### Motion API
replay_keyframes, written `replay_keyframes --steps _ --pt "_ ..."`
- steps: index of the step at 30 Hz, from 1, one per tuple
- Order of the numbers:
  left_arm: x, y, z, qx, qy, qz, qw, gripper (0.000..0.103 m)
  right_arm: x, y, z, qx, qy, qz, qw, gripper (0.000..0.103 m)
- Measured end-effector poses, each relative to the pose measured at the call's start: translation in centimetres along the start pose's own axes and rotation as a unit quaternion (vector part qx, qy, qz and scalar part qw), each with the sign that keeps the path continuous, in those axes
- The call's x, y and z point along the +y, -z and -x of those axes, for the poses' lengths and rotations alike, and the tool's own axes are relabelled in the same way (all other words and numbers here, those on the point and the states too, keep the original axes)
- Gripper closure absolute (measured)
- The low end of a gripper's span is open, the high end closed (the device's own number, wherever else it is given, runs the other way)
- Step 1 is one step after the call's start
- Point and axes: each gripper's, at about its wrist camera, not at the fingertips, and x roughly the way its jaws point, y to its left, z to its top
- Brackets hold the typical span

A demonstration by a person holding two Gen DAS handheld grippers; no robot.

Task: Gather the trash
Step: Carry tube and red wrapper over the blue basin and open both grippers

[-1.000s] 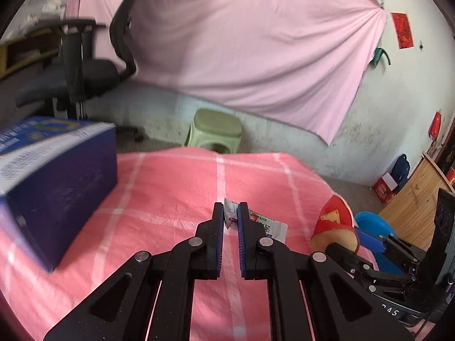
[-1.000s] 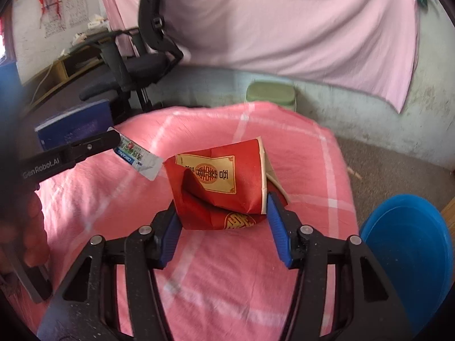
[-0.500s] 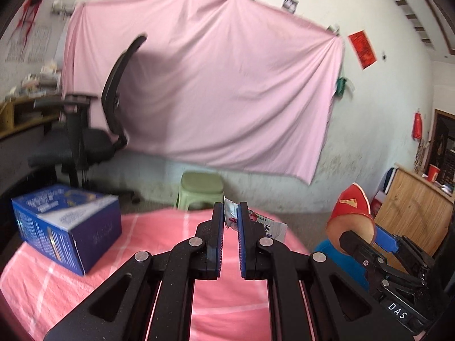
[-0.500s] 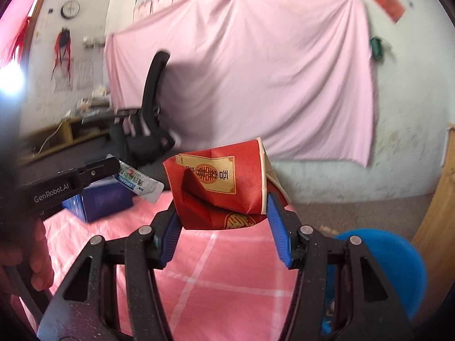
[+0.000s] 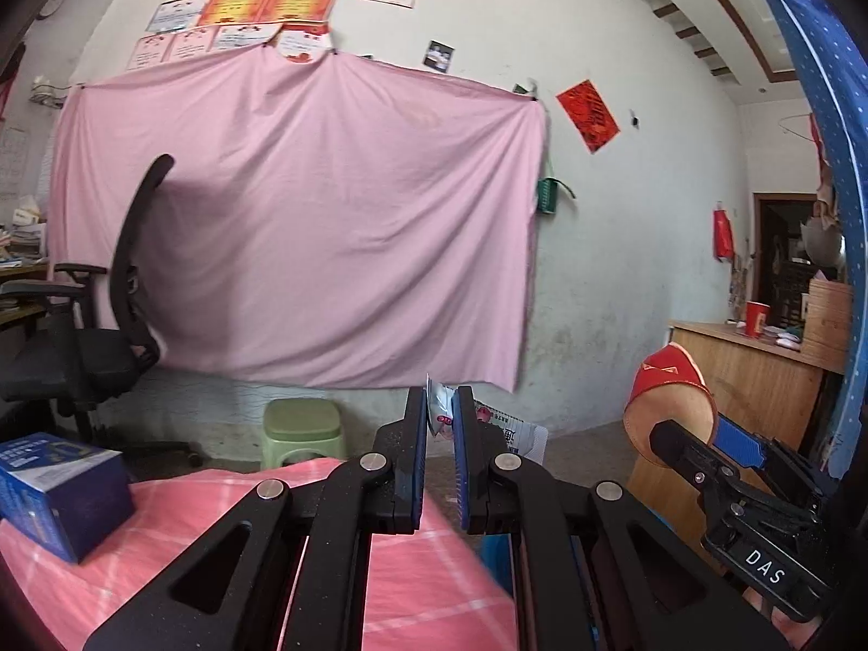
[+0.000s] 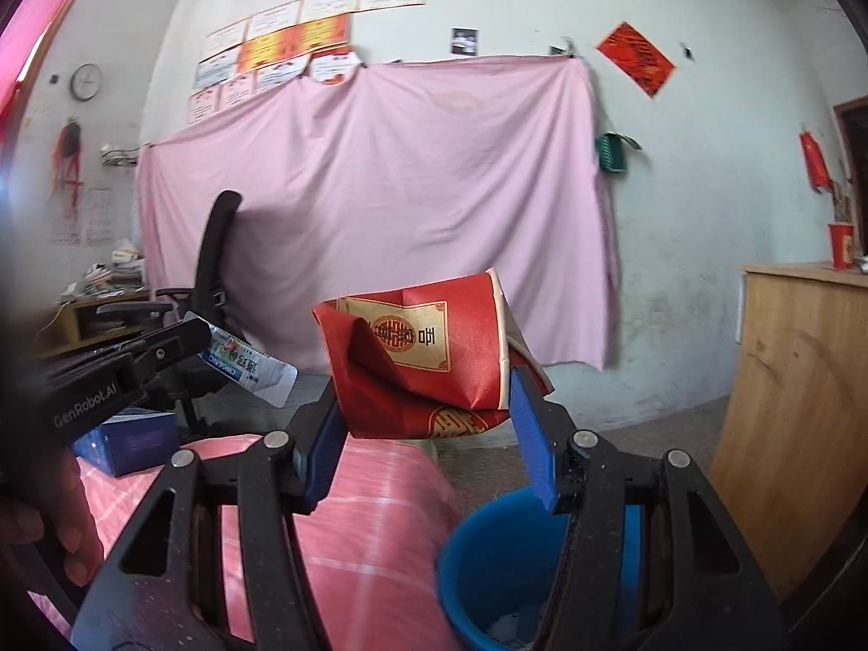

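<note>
My left gripper (image 5: 438,407) is shut on a small white wrapper (image 5: 510,431) with coloured print, whose free end sticks out to the right. From the right wrist view the same wrapper (image 6: 249,366) juts from the left gripper (image 6: 187,339) at the left. My right gripper (image 6: 423,380) is shut on a crushed red paper cup (image 6: 417,358) with a gold label, held above the table edge. The cup (image 5: 670,401) also shows at the right of the left wrist view. A blue bucket (image 6: 488,559) stands below the right gripper, with some trash at its bottom.
A table with a pink checked cloth (image 5: 179,531) carries a blue box (image 5: 54,488) at the left. Behind it are a black office chair (image 5: 97,336), a green stool (image 5: 304,428) and a pink sheet on the wall. A wooden cabinet (image 6: 797,407) stands at the right.
Both grippers have risen and tilted up from facing the table to nearly level, each keeping its hold. The blue bucket has come in under the right gripper.
</note>
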Motion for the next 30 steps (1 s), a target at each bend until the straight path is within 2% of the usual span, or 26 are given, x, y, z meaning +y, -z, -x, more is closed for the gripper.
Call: replay_keyframes --steps 5,12,21,30 --pt "-3.7 1.0 -2.4 0.019 0.031 -0.012 0.9993 0.096 -3.5 1.0 0.7 0.021 0.027 -0.024 0.999 0.026" --pt "-6.6 3.2 -7.6 0.088 0.058 0.000 0.9944 0.096 -7.4 2.8 -0.1 0.060 0.051 -0.057 0.995 0.026" --pt "-8.5 6.7 -13.7 0.199 0.073 0.026 0.9769 0.096 -10.8 5.3 -2.6 0.129 0.059 -0.103 0.984 0.026" --pt "-8.2 8.5 -16.7 0.277 0.070 0.051 0.9570 0.094 -13.4 6.7 -4.0 0.169 0.070 -0.140 0.973 0.025"
